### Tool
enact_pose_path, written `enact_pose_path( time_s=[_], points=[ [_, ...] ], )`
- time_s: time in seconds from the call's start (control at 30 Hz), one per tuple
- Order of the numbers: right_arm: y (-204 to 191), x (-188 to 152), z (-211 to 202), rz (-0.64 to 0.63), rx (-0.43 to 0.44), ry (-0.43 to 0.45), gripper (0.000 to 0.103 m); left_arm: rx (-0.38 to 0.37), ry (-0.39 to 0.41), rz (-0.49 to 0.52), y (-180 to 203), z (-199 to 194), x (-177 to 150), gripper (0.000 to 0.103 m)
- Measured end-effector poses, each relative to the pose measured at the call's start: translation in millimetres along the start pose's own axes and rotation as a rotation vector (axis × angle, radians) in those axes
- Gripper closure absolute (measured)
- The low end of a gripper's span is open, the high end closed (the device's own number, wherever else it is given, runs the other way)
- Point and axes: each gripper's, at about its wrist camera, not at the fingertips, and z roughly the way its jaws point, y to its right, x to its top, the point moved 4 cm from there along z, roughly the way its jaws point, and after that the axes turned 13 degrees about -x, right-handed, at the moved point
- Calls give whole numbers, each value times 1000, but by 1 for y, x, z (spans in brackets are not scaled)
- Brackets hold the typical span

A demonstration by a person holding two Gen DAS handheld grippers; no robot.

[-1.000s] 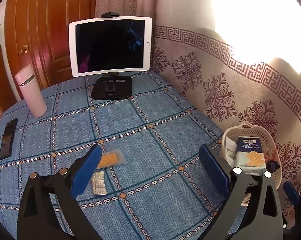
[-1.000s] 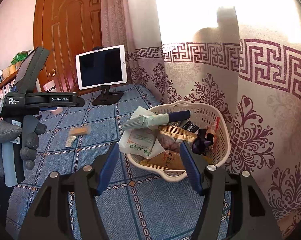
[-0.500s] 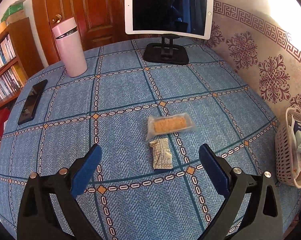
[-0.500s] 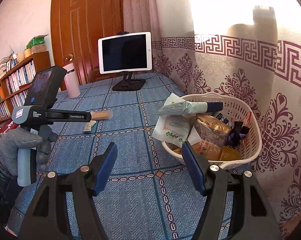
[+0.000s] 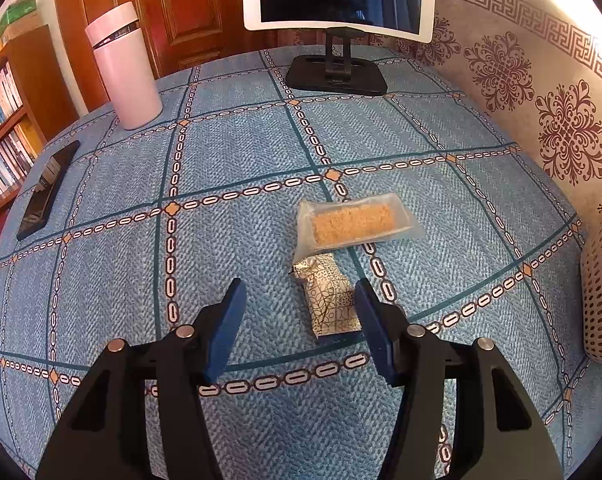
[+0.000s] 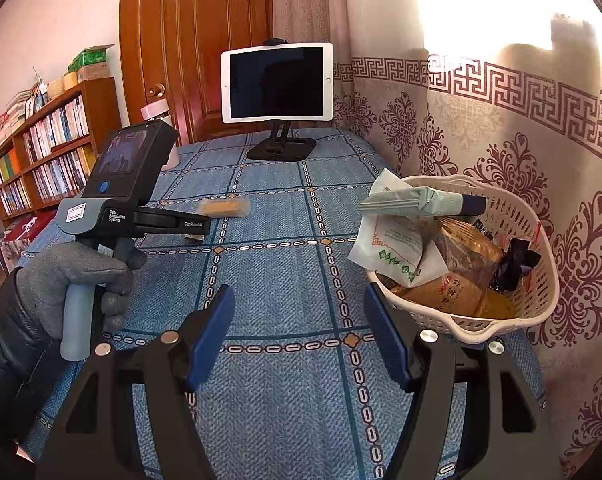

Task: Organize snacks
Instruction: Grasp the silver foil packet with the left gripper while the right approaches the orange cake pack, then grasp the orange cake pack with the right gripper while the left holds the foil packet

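A clear packet with an orange bar (image 5: pixel 355 222) and a small patterned packet (image 5: pixel 329 296) lie on the blue tablecloth. My left gripper (image 5: pixel 299 322) is open just above the cloth, its right finger beside the patterned packet. The white basket (image 6: pixel 513 312) holds several snack packs at the table's right edge; its wall shows in the left wrist view (image 5: pixel 599 280). My right gripper (image 6: pixel 301 334) is open and empty, left of the basket. The orange bar packet (image 6: pixel 223 206) shows beyond the left gripper's body (image 6: pixel 121 208).
A tablet on a black stand (image 5: pixel 337 32) is at the far side. A pink tumbler (image 5: pixel 123 66) and a black phone (image 5: pixel 47 190) stand at the left. A curtain (image 6: pixel 501 120) hangs along the right. Bookshelves (image 6: pixel 41 152) lie beyond the table's left edge.
My left gripper has swung left from the basket toward the two packets and come down close to them. My right gripper has drawn back a little from the basket.
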Motion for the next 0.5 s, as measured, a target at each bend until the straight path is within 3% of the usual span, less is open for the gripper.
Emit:
enact_pose_path(
  time_s=[0.1, 0.23, 0.5],
  points=[
    [-7, 2, 3, -23, 9, -4, 36, -24, -3, -5, 0, 3, -1, 56],
    [-20, 9, 10, -44, 45, -17, 36, -47, 14, -29, -7, 1, -3, 79],
    [-60, 36, 53, -109, 157, -80, 36, -31, 102, -67, -30, -26, 0, 79]
  ],
)
